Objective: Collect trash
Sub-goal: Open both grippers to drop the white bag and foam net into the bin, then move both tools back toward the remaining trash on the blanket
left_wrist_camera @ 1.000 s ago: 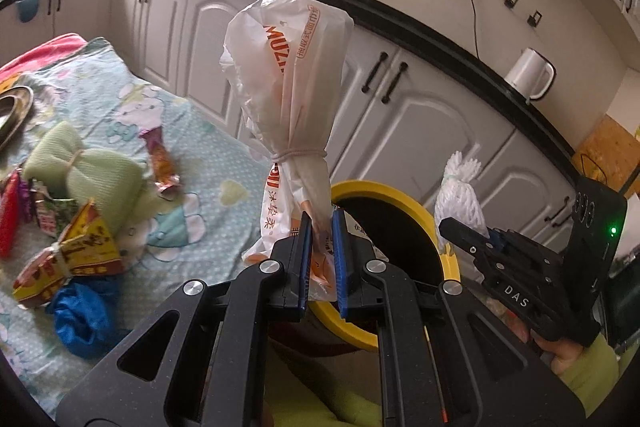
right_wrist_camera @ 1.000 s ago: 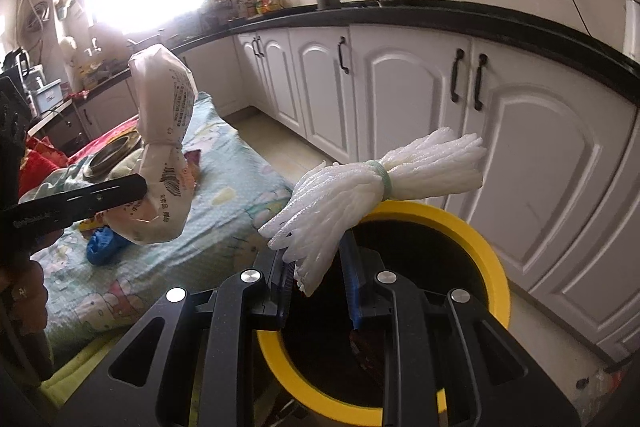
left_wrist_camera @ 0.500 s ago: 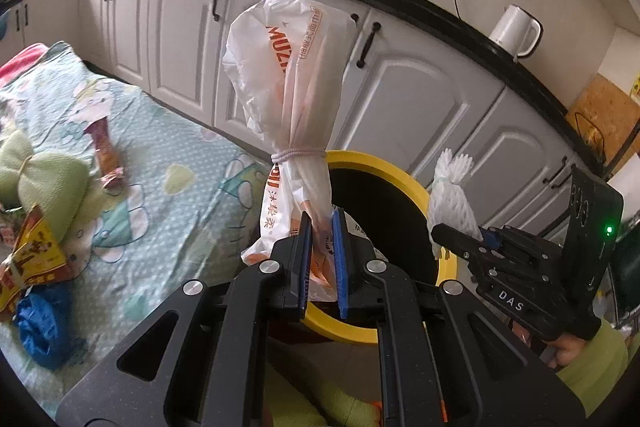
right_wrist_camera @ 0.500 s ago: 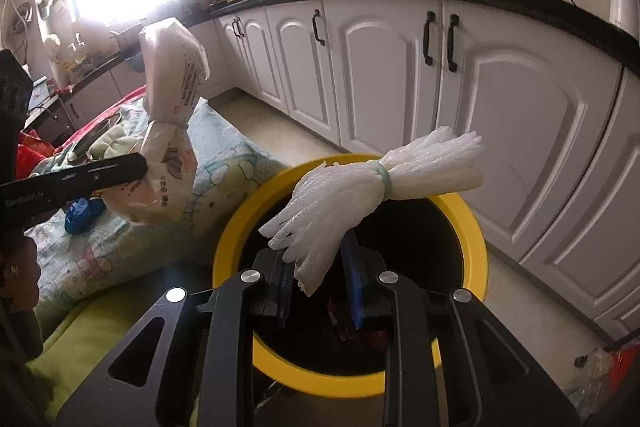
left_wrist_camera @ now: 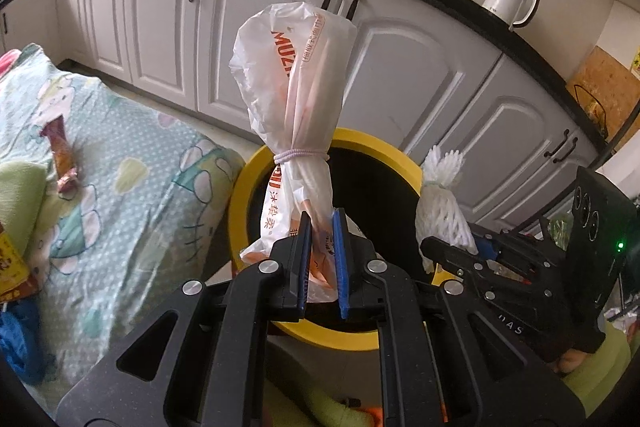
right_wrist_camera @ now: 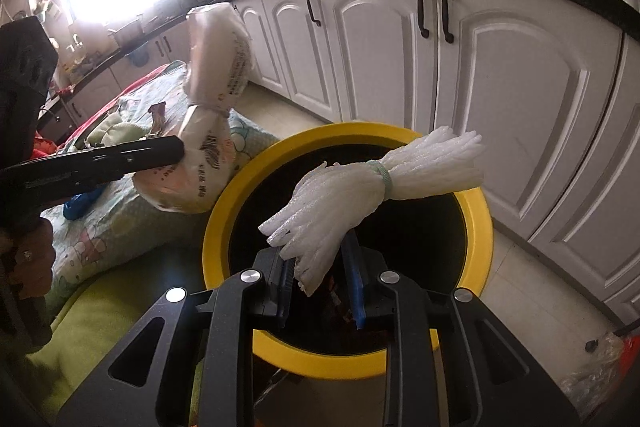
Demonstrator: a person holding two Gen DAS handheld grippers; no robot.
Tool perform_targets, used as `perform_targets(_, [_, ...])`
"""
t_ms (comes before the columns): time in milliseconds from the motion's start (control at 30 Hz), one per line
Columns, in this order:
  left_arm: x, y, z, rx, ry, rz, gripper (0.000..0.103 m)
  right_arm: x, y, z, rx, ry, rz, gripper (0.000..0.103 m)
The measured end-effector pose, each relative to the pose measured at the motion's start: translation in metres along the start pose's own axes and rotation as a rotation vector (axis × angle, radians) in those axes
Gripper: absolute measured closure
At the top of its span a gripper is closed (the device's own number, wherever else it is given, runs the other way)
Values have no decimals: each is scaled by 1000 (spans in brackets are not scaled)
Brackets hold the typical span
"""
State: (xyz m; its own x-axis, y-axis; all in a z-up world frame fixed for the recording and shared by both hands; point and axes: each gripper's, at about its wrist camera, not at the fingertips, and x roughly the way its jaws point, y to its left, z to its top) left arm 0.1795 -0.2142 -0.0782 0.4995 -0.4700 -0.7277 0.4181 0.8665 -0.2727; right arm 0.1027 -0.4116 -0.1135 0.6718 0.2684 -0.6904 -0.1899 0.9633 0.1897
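My left gripper [left_wrist_camera: 321, 227] is shut on a white plastic bag [left_wrist_camera: 294, 83] with orange print, tied with a band, held upright over the near left rim of the yellow-rimmed bin [left_wrist_camera: 244, 187]. My right gripper [right_wrist_camera: 318, 255] holds a white foam net bundle [right_wrist_camera: 360, 187] tied with a green band, above the bin's dark opening [right_wrist_camera: 476, 247]. Its jaws look wider apart than before, the bundle resting between them. The bag [right_wrist_camera: 212, 75] and left gripper [right_wrist_camera: 176, 149] show at the left in the right wrist view. The foam bundle [left_wrist_camera: 440, 203] shows in the left wrist view.
A bed with a patterned blue sheet [left_wrist_camera: 132, 167] lies left of the bin, with a snack wrapper [left_wrist_camera: 60, 151], a green bundle [left_wrist_camera: 16, 203] and blue trash [left_wrist_camera: 12, 343] on it. White cabinets [right_wrist_camera: 520, 87] and a kettle [left_wrist_camera: 508, 1] stand behind the bin.
Both grippers have moved closer over the bin; the bed has slid left out of centre. The right gripper's jaws have widened around the foam bundle.
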Motion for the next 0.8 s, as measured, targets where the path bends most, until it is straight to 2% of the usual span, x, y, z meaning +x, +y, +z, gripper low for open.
perform_targets(233, [0,-1,2,7,-9,-3,95,2,-6,-2,18,5,1,76])
perform_targets(333, [-3,1,2,3,-23,0,92,3,-8,-1,24,5,-5,69])
perform_targets(400, [-5,3,2,-8,-31,1,76,1,-8,-1,29,2,-9,61])
perform_targets(500, [-9,8,2,-32,-45,4,69,0,-8,-1,36,-5,-16,50])
perform_targets(567, [-14,12,1,-51,-57,4,61,-1,-7,0,37,-9,-17,47])
perform_targets(633, [-18,14,1,-64,-69,7,57,-1,-7,0,39,-12,-18,44])
perform_targets(700, [-24,17,0,-78,-81,9,46,-2,-6,0,38,-17,-21,40])
perform_targets(800, [-31,21,-1,-94,-99,17,38,-3,-5,1,36,-22,-21,37])
